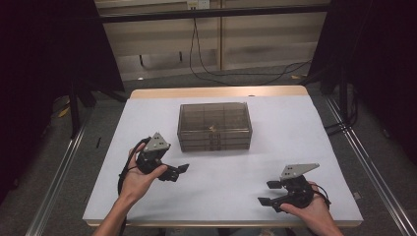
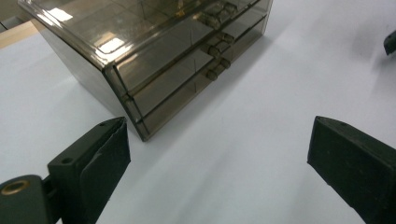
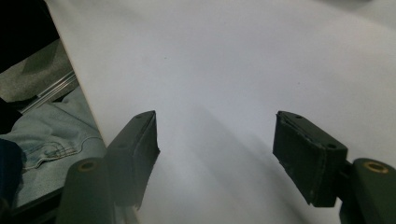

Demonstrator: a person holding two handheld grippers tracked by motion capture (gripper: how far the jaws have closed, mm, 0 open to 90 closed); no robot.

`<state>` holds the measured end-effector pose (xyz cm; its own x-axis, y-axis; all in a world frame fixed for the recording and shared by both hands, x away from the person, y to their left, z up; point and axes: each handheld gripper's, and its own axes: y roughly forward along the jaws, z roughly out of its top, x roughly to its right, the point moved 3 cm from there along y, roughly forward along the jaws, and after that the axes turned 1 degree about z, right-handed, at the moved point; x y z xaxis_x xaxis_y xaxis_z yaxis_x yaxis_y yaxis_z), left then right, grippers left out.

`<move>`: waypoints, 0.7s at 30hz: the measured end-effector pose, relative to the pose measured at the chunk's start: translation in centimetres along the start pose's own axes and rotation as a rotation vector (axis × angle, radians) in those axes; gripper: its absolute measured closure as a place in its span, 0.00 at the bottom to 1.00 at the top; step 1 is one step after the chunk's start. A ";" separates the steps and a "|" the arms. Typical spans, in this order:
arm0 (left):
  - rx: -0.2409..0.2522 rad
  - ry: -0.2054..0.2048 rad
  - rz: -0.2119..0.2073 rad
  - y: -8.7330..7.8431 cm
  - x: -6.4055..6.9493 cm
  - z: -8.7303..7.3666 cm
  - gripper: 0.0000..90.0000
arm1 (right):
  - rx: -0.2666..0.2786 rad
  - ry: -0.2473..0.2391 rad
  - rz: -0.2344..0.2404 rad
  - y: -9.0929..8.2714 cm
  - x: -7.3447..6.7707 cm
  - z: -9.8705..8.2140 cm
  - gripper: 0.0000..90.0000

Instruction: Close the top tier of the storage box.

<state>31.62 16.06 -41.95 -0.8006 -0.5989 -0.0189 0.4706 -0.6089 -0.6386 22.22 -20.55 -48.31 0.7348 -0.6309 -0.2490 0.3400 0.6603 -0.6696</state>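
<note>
A wooden table (image 1: 216, 92) carries a white sheet (image 1: 275, 147) that covers nearly all of its top, leaving a bare wood strip along the far edge. A smoky clear plastic drawer box (image 1: 214, 125) stands on the sheet toward the far middle, with its three shallow drawers facing the near side.

Drawer box (image 1: 215, 126) blocks table (image 1: 295, 128) centre-back; bare sheet on both sides & in front gives the 2 grippers free passage.

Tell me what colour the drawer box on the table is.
Smoky translucent brown drawer box, best seen in the left gripper view.
</note>
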 end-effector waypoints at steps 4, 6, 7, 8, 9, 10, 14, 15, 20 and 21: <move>0.005 0.005 0.005 -0.8 0.1 -0.5 0.07 | 0.001 0.003 -0.005 -0.1 0.0 -0.1 0.34; 0.000 0.001 0.018 -1.3 0.1 -0.8 0.07 | 0.005 0.003 -0.008 -0.2 0.1 -0.1 0.34; 0.015 -0.012 0.023 -1.6 0.1 -1.0 0.08 | 0.005 0.003 -0.008 -0.2 0.1 -0.1 0.34; 0.020 -0.026 0.015 -1.8 0.2 -1.1 0.08 | 0.007 0.003 -0.007 -0.2 0.1 -0.1 0.34; 0.025 -0.030 0.014 -2.1 0.2 -1.3 0.08 | 0.005 0.006 -0.009 -0.3 0.1 -0.2 0.34; 0.024 -0.033 0.022 -2.4 0.2 -1.6 0.08 | 0.005 0.008 -0.010 -0.3 0.1 -0.2 0.34; 0.033 -0.050 0.025 -3.1 0.4 -2.5 0.09 | 0.007 0.005 -0.015 -0.2 0.1 -0.1 0.34; 0.034 -0.050 0.032 -3.3 0.4 -2.8 0.09 | 0.007 0.005 -0.015 -0.2 0.1 -0.1 0.33; 0.032 -0.068 0.039 -4.0 0.9 -4.1 0.09 | 0.008 0.011 -0.016 -0.3 0.2 -0.2 0.33; 0.030 -0.065 0.044 -4.1 0.9 -4.3 0.09 | 0.008 0.009 -0.020 -0.3 0.2 -0.2 0.33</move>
<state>27.33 20.26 -42.66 -0.7531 -0.6578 0.0042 0.5168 -0.5956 -0.6149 22.14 -20.98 -48.27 0.7222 -0.6478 -0.2423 0.3595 0.6509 -0.6686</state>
